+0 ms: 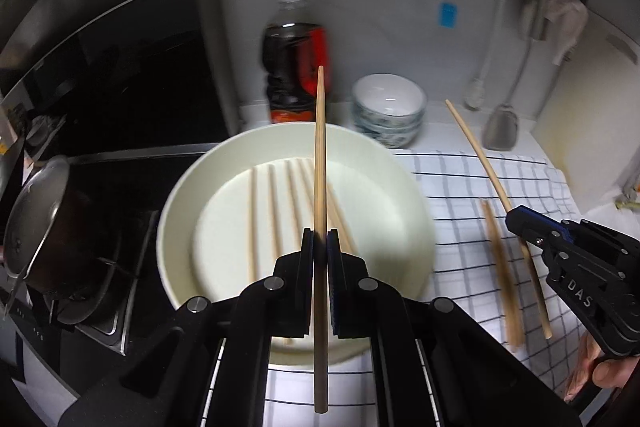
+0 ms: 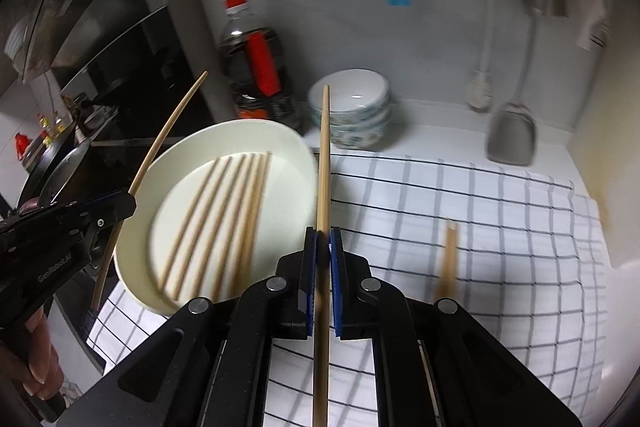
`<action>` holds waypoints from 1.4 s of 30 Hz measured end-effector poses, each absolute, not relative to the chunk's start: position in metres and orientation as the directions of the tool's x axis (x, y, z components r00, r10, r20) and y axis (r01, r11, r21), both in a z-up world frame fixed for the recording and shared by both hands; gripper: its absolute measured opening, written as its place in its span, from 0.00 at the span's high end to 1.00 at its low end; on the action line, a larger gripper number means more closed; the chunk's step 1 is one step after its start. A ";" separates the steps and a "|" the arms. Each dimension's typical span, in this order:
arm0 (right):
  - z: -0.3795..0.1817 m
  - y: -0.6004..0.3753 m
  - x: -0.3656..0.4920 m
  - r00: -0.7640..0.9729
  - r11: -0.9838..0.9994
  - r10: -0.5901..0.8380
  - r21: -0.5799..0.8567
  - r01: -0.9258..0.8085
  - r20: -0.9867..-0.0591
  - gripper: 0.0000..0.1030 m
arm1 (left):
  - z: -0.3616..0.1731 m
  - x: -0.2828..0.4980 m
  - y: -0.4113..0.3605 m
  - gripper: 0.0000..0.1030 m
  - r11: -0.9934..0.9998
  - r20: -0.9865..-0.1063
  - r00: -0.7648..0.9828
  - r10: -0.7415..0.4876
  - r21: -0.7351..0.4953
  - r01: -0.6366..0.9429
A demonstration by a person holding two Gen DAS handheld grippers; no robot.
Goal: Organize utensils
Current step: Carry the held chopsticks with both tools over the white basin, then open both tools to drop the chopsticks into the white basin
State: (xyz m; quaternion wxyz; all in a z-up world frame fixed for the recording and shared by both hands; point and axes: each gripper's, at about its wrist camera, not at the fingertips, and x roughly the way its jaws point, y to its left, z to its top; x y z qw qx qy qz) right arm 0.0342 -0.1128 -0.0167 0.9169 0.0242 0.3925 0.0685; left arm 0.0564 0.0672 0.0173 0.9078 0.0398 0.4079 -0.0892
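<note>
Wooden chopstick (image 1: 320, 163) clamped lengthwise between left gripper (image 1: 320, 247) jaws, above plate (image 1: 192, 187).

Cream plate (image 1: 176, 195); white cloth (image 2: 480, 227), dark grid; tan chopsticks (image 2: 224, 219).

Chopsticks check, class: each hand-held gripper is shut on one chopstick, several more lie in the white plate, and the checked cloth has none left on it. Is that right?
Not quite: the checked cloth is not bare. The right wrist view shows loose chopsticks lying on it. The rest stands: the left hand-held gripper and right hand-held gripper each clamp one chopstick, and several lie in the white plate.
</note>
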 end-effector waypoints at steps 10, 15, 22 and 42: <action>-0.030 -0.063 0.068 0.629 0.975 0.214 0.121 -0.189 -0.747 0.94 | -0.005 0.085 0.108 0.93 0.992 -0.774 0.629 -0.069 0.017 0.129; -0.041 -0.045 0.084 0.598 0.970 0.236 0.143 -0.198 -0.766 0.94 | -0.017 0.095 0.115 0.93 0.992 -0.786 0.615 -0.063 0.019 0.126; -0.058 -0.023 0.106 0.560 0.971 0.221 0.129 -0.200 -0.799 0.94 | -0.038 0.106 0.116 0.93 0.989 -0.809 0.582 -0.083 0.007 0.149; -0.081 -0.017 0.118 0.518 0.984 0.150 0.076 -0.162 -0.842 0.91 | -0.061 0.106 0.130 0.90 0.992 -0.838 0.543 -0.051 0.021 0.127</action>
